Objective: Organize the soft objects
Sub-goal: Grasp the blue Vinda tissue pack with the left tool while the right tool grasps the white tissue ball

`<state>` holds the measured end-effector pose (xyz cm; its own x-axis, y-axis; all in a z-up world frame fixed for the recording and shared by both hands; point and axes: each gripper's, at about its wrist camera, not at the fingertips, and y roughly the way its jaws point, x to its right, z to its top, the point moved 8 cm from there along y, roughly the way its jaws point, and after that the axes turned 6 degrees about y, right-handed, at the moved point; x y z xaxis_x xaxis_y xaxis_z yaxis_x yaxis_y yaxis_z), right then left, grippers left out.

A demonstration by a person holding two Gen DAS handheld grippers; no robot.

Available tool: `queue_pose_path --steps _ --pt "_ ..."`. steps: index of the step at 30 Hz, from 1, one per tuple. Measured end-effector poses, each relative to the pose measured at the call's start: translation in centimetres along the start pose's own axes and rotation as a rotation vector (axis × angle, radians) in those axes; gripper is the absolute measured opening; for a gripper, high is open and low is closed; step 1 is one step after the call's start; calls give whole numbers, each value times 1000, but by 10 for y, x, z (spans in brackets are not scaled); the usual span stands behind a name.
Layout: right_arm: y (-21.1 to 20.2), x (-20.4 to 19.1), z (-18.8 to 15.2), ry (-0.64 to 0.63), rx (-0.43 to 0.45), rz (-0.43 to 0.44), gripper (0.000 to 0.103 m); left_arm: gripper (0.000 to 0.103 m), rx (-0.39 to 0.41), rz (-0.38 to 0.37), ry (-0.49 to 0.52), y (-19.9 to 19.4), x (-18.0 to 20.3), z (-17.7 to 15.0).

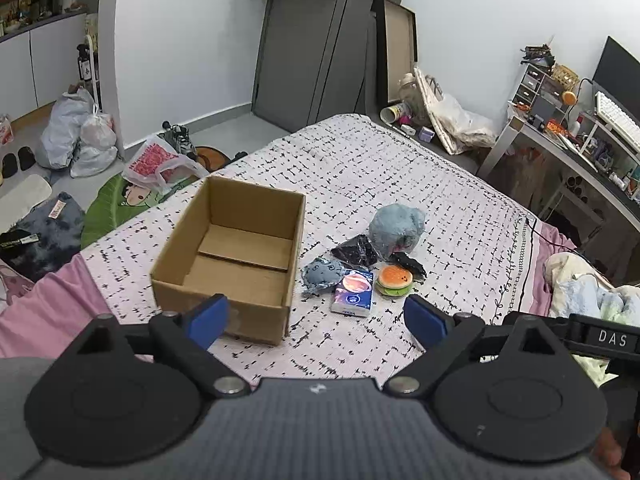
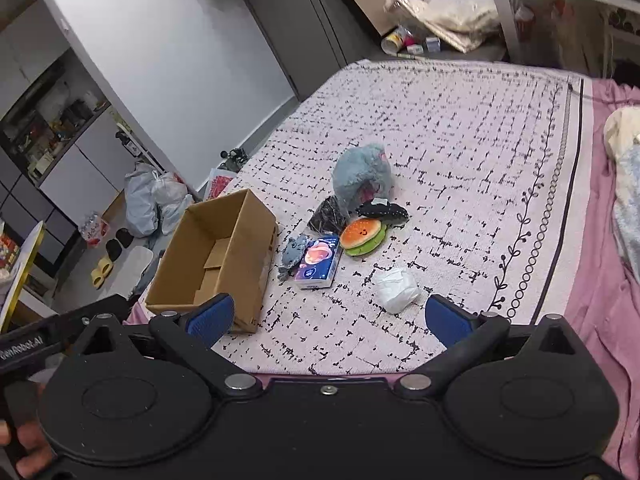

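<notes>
Hovering wide-jawed and empty over the bed point(image 1: 400, 168), left hand-held gripper point(image 1: 316, 320) and right hand-held gripper point(image 2: 326, 318); cardboard box point(image 1: 236, 252) ahead-left of both, tissue pack point(image 1: 354, 292), burger plush point(image 1: 396, 279), then blue plush point(image 1: 396, 226) beyond.

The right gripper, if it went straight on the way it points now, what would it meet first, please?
Probably the crumpled white soft bundle lying on the patterned bedspread, just ahead between the open blue fingers; depth is uncertain.
</notes>
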<state>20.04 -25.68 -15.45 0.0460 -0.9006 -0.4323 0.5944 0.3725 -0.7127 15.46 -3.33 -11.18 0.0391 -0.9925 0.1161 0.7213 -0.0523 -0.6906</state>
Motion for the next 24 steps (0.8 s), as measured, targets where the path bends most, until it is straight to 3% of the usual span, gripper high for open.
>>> queue_pose_path --steps 9,14,24 --pt "38 20 24 111 -41 -3 99 77 -49 -19 -32 44 23 10" --pt "65 37 16 181 -87 59 94 74 -80 -29 -35 73 38 13" --pt "98 75 19 169 -102 7 87 69 -178 -5 -65 135 43 1"
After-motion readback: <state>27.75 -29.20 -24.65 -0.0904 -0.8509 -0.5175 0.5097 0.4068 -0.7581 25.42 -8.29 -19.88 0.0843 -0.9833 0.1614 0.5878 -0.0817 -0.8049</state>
